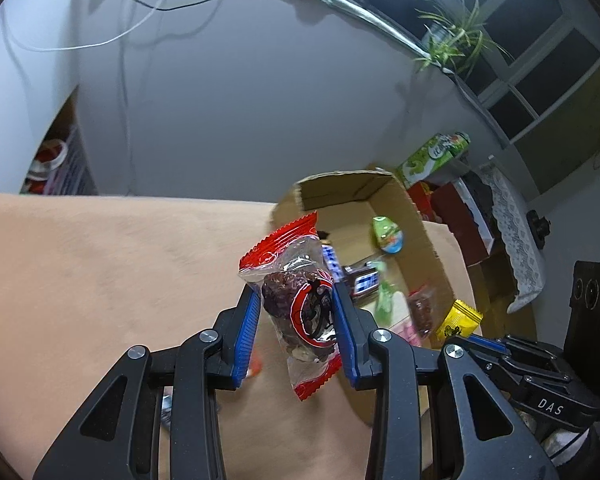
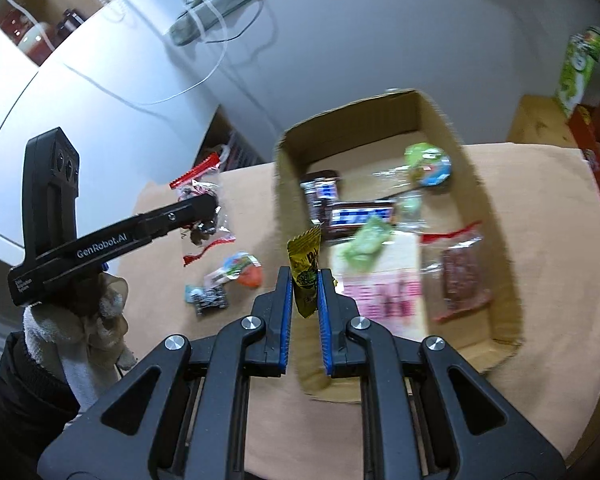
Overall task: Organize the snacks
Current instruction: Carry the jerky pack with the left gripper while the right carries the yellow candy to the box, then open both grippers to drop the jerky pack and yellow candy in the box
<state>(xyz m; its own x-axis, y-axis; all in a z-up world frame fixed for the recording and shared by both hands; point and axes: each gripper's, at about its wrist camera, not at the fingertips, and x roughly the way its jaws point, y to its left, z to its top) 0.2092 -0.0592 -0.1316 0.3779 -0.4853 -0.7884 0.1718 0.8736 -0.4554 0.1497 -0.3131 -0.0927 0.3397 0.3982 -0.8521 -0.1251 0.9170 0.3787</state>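
We are gripping a red-edged packet [image 1: 298, 304] in the left hand-held gripper [image 1: 296, 316] beside the cardboard box [image 2: 488, 216] holding chocolate bars [image 2: 360, 216], and a yellow packet [image 2: 306, 272] in the right hand-held gripper [image 2: 305, 300] at its rim.

Motion-blurred snacks [image 2: 366, 246] inside the cardboard box [image 2: 496, 216], its near wall partly hidden behind the jaws.

Peach-cloth table [image 2: 540, 240]: cardboard box [image 2: 492, 216], 2 loose snacks [image 2: 224, 284].
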